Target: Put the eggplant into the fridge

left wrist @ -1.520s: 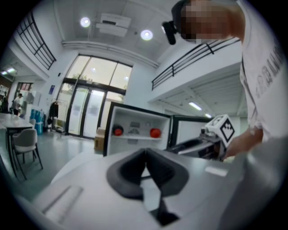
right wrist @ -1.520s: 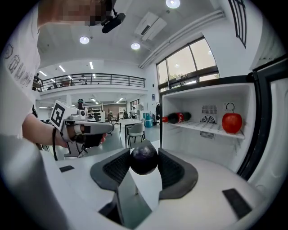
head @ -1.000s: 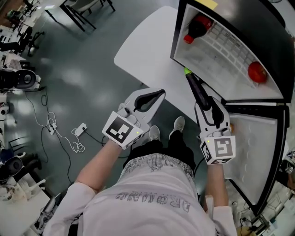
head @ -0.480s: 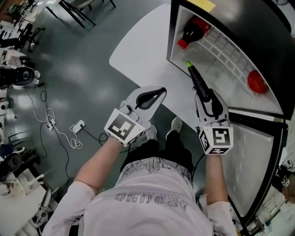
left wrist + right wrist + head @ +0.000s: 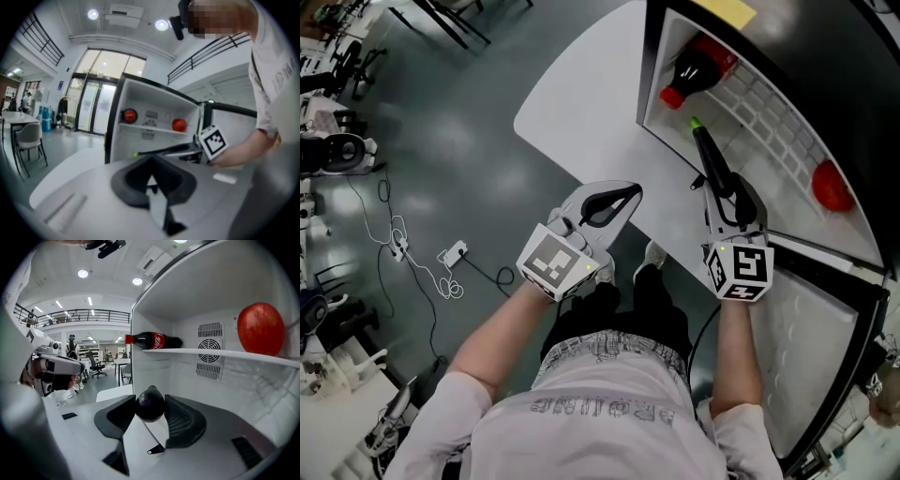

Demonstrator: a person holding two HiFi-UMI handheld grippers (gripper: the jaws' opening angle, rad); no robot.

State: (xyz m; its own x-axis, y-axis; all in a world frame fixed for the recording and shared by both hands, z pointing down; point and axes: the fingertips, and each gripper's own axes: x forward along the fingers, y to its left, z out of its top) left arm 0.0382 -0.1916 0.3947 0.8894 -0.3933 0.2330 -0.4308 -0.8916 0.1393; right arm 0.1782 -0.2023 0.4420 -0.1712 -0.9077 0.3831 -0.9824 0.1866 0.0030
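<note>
Head view: the right gripper (image 5: pixel 724 199) is clenched on the eggplant (image 5: pixel 711 161), whose green tip pokes into the open fridge (image 5: pixel 651 66). Left gripper view: the left gripper (image 5: pixel 151 161) has its jaws pressed together, empty. Right gripper view: both pads clamp the eggplant's dark end, just below the shelf bearing a cola bottle (image 5: pixel 152 340).

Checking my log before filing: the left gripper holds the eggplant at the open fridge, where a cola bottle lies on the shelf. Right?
No: the right gripper holds the eggplant, as the right gripper view shows; the left gripper holds nothing. The rest stands: the fridge is open and the cola bottle lies on the shelf.
</note>
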